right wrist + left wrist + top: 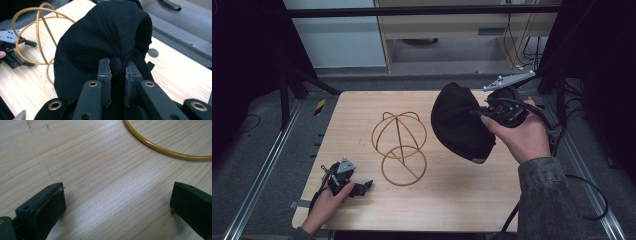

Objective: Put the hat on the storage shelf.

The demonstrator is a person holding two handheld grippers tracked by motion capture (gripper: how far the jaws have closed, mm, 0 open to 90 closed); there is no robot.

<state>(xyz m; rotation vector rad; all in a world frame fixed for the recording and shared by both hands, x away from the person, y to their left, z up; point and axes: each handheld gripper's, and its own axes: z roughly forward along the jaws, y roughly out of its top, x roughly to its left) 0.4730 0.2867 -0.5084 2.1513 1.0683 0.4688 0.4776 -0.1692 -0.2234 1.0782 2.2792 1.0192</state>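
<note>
A black cap (459,122) hangs in the air over the table's right half, pinched at its top by my right gripper (482,114). In the right gripper view the two pads squeeze a fold of the cap (105,42) between them. A yellow wire hat stand (399,145) sits upright mid-table, left of the cap, its ring base nearest me. My left gripper (364,187) rests on the table at the front left, jaws wide open on bare wood, with the stand's yellow ring (160,148) just beyond them.
The wooden table (452,200) has metal rails along both sides. A cable trails from my right gripper off the right edge. A wooden cabinet (452,30) stands beyond the far edge.
</note>
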